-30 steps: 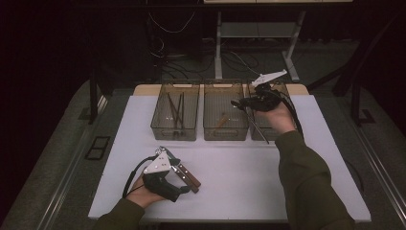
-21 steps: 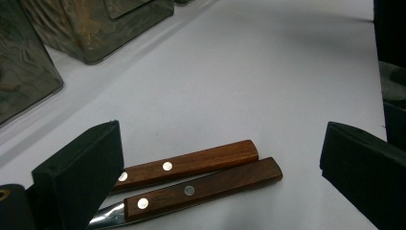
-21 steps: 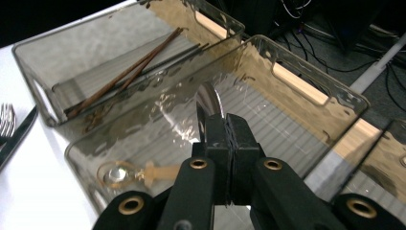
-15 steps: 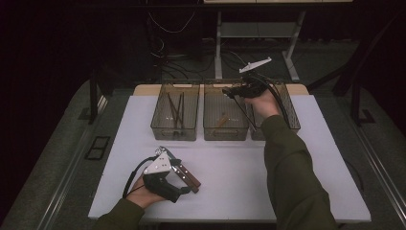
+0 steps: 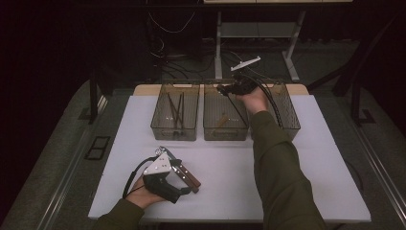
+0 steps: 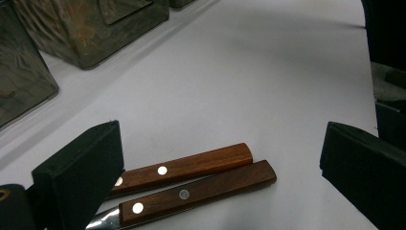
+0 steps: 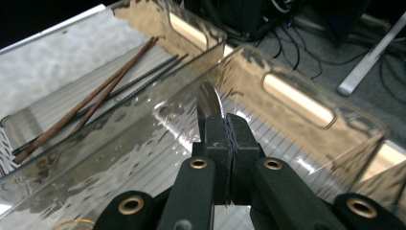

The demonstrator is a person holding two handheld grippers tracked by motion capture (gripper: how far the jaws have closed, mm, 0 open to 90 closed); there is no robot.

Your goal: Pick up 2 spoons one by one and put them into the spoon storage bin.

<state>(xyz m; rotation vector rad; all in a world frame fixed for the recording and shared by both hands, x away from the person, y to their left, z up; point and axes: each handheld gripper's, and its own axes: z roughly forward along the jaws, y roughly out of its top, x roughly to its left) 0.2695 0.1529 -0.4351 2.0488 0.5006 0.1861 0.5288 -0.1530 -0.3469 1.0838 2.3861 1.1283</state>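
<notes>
Two wood-handled knives [image 6: 191, 184] lie side by side on the white table [image 5: 306, 163], near its front left. My left gripper [image 6: 220, 158] rests around their handles [image 5: 187, 176], open, a jaw on each side and neither pad touching. My right gripper [image 5: 226, 88] hangs over the far end of the middle clear bin [image 5: 225, 135]. In the right gripper view it [image 7: 225, 125] is shut on a shiny metal blade [image 7: 209, 100] whose rounded tip sticks out past the jaws. The rest of that piece is hidden.
Three clear bins stand in a row at the table's back. The left bin [image 5: 174, 132] holds several chopsticks [image 7: 91, 98]. A wood-handled utensil [image 5: 222, 120] lies in the middle bin. The right bin [image 5: 289, 117] is partly behind my right forearm.
My right hand has carried the metal piece leftward, from over the right bin to over the middle bin. The left gripper and the two knives have stayed put.
</notes>
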